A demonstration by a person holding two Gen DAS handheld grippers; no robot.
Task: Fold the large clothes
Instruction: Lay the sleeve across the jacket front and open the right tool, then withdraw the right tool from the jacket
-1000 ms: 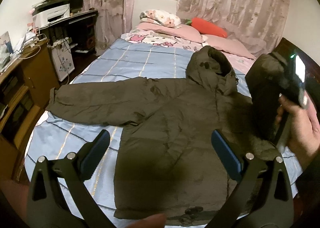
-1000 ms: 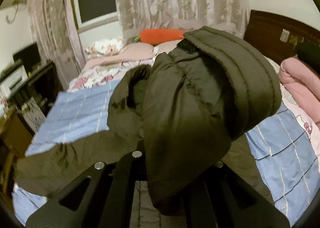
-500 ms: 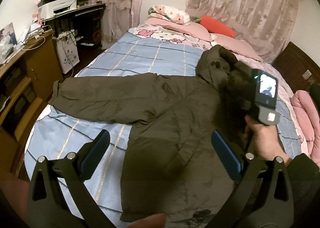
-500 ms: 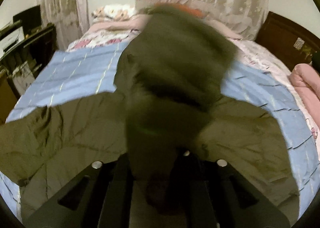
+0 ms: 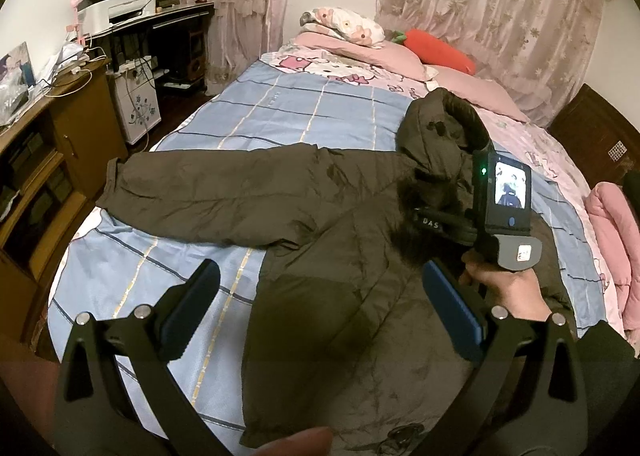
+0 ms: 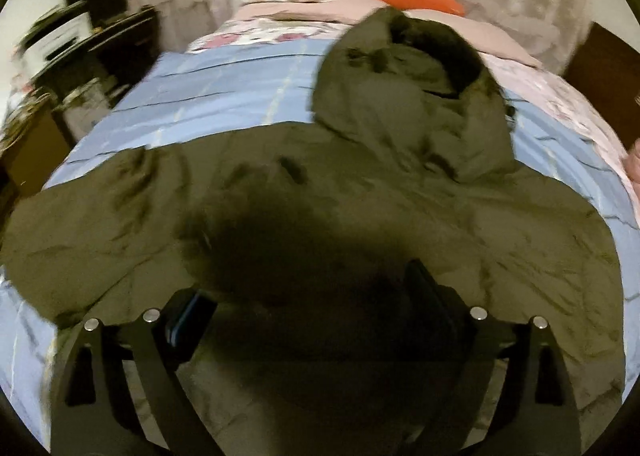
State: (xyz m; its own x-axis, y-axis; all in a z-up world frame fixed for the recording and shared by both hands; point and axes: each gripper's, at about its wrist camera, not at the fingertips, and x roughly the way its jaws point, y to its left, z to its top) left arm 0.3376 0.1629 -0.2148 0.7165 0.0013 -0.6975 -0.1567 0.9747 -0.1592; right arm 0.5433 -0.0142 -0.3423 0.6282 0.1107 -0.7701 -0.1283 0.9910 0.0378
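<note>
So the olive hooded puffer jacket point(image 5: 340, 256) is spread over the blue checked bedspread point(image 5: 280, 116), its one visible sleeve point(image 5: 200, 192) stretched flat toward the desk side. The left gripper point(image 5: 320, 308) hangs wide open above the hem, holding nothing. The right gripper point(image 6: 312, 296) sits over the chest with its jaws spread, but dark blurred fabric between them means I can't tell if it's gripping. Looks puffy, soft and slick, so I'd pinch cuffs or seams, not the padded middle.
</note>
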